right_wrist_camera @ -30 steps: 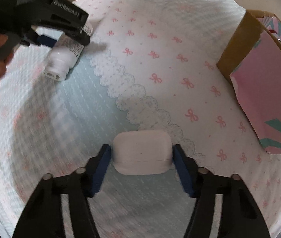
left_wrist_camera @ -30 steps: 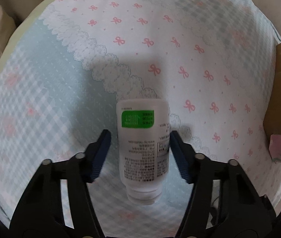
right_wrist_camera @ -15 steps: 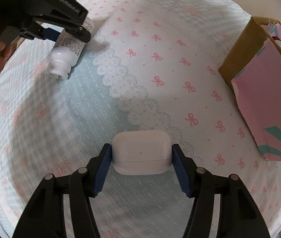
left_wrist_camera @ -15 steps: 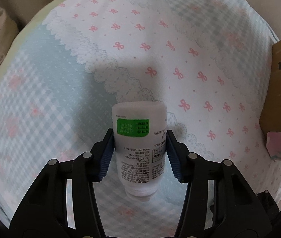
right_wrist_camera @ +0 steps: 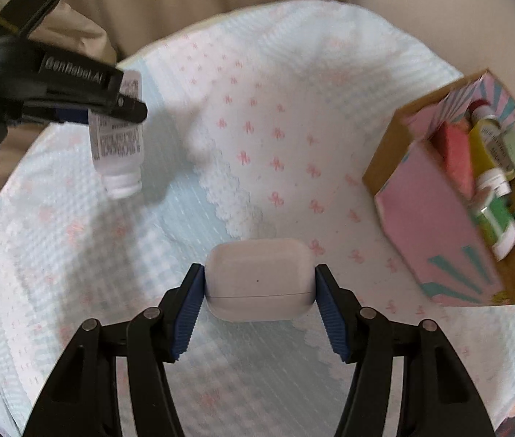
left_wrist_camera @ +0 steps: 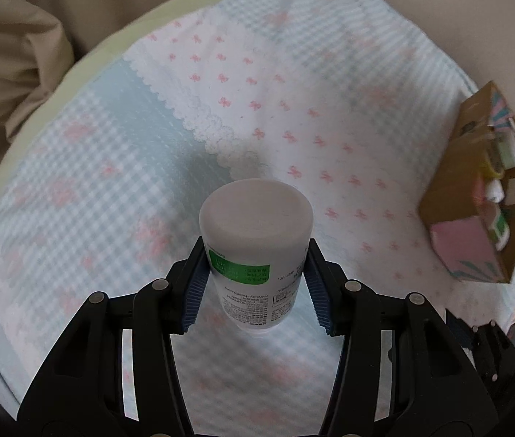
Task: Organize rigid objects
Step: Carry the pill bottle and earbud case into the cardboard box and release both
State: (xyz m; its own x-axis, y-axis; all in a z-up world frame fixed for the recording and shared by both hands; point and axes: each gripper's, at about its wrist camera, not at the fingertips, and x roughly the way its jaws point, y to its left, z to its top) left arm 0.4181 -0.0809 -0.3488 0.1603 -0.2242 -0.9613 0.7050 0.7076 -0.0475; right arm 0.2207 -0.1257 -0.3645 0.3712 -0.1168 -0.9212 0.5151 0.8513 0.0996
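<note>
White plastic bottle with green label (left_wrist_camera: 255, 240) clamped cap-down by left gripper (left_wrist_camera: 255, 284), lifted off bow-patterned cloth (left_wrist_camera: 293, 109). White rounded earbud case (right_wrist_camera: 259, 278) gripped between right gripper (right_wrist_camera: 259, 302) fingers (right_wrist_camera: 188, 309). Cardboard box (right_wrist_camera: 435, 240) at right.

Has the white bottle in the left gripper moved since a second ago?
Yes. The white bottle has lifted off the bedspread and hangs cap-down, clamped in the left gripper.

Round table (left_wrist_camera: 86, 69) draped in pale blue-and-white bow-print cloth (right_wrist_camera: 257, 138), open cardboard box (right_wrist_camera: 450, 225) resting on the cloth's right side
</note>
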